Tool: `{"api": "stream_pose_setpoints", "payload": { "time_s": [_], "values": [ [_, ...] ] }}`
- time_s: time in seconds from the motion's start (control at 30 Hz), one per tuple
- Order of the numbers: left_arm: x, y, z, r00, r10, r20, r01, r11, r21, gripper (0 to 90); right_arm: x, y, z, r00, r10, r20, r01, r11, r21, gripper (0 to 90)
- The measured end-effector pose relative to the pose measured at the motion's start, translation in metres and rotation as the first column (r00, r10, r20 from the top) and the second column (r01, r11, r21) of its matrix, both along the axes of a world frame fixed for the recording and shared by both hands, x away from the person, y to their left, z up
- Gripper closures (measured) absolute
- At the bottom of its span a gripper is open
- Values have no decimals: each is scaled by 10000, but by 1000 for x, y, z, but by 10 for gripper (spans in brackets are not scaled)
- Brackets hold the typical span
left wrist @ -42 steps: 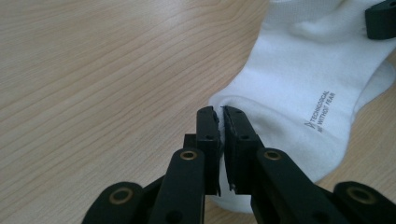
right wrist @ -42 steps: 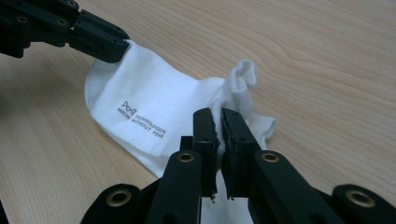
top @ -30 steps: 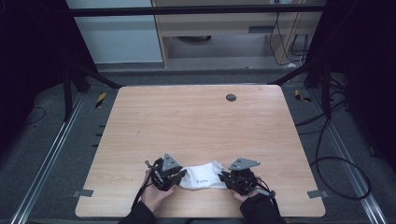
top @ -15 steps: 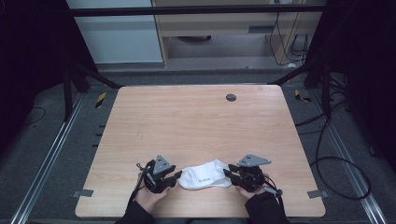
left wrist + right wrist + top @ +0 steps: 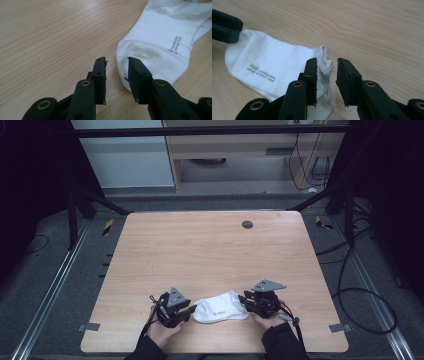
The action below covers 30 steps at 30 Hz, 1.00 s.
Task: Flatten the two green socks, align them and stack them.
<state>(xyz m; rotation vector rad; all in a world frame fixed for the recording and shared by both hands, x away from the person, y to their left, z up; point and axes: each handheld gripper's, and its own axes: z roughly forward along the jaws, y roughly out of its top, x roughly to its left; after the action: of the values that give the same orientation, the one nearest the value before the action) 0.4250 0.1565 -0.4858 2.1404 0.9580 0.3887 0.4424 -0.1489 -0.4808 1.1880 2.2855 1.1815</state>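
A white sock point(image 5: 220, 308) with small grey lettering lies flat near the table's front edge, between my two grippers. My left gripper point(image 5: 190, 311) sits at its toe end. In the left gripper view its jaws point(image 5: 116, 61) stand apart after just closing a little, and the sock point(image 5: 162, 42) edge lies beside the right jaw, not pinched. My right gripper point(image 5: 246, 301) is at the cuff end. Its jaws point(image 5: 327, 62) have just been opening, and the sock's point(image 5: 269, 65) crumpled cuff lies loose in the gap between them. Both are open.
The wooden table point(image 5: 210, 255) has a dark round grommet point(image 5: 247, 224) near its far edge. Black frame posts stand at both back corners, and cables trail on the floor to the right. A person's hands hold the grippers at the near edge.
A second ago both grippers were pressed in on the sock's ends. Their jaws have since spread, the hands have drawn slightly apart, and the sock lies flat.
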Motion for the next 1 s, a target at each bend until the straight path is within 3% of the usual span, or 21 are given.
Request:
{"api": "stream_pose_setpoints", "payload": {
  "time_s": [0.1, 0.2, 0.47, 0.8, 1.0],
  "values": [
    [1, -2, -3, 9999, -46, -164, 48, 9999, 103, 704, 3, 3, -4, 9998, 134, -152, -136, 9998, -167, 776],
    [2, -5, -6, 9996, -80, -257, 84, 9998, 185, 754, -1, 4, -2, 9996, 287, -30, -287, 9994, -202, 849],
    [3, -7, -8, 9992, -49, -403, 60, 9997, 254, 816, -15, 1, 11, 9982, 559, 204, -563, 9982, 184, 859],
    [2, -8, -9, 9993, -39, -367, 49, 9996, 282, 828, -22, -3, -2, 9960, 572, -684, -588, 9981, -208, 855],
    [2, -7, -8, 9993, 35, -360, -26, 9997, 249, 838, -17, -1, -4, 9975, 509, -497, -528, 9978, -396, 852]
  ]
}}
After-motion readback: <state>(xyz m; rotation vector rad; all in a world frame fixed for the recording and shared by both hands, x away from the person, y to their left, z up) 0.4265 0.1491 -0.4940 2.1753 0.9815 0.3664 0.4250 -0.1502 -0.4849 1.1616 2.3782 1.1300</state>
